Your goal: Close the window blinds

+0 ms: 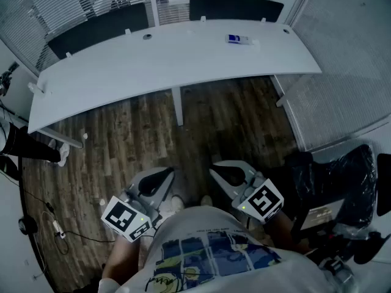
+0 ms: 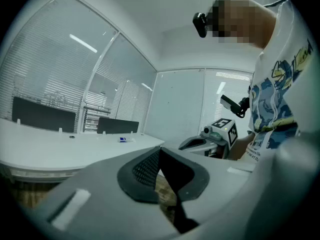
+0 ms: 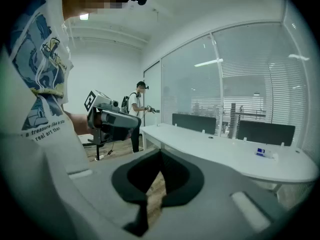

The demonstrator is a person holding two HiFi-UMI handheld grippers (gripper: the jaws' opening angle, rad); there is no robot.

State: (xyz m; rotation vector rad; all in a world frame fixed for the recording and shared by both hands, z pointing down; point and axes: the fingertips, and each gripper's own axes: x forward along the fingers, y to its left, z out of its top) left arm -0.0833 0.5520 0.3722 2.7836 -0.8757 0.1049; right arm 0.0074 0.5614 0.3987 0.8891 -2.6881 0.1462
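Note:
Slatted window blinds point(image 1: 36, 17) hang behind the glass walls beyond the desk, with more of the blinds point(image 1: 360, 60) along the right side. In the gripper views the blinds point(image 2: 45, 69) point(image 3: 260, 74) show far off. My left gripper point(image 1: 160, 179) and right gripper point(image 1: 223, 173) are held low, close to my body, over the wooden floor and well short of the blinds. Both are shut with nothing in them. The left gripper point(image 2: 160, 151) has its tips together, and so does the right gripper point(image 3: 160, 154). Each gripper view shows the other gripper beside it.
A long curved white desk point(image 1: 171, 60) stands between me and the blinds, with a small blue-and-white item point(image 1: 238, 39) on it. Dark partition panels point(image 1: 235, 8) stand behind it. A black chair with bags point(image 1: 333, 185) is at my right, cables point(image 1: 55, 224) at my left. Another person point(image 3: 137, 114) stands far off.

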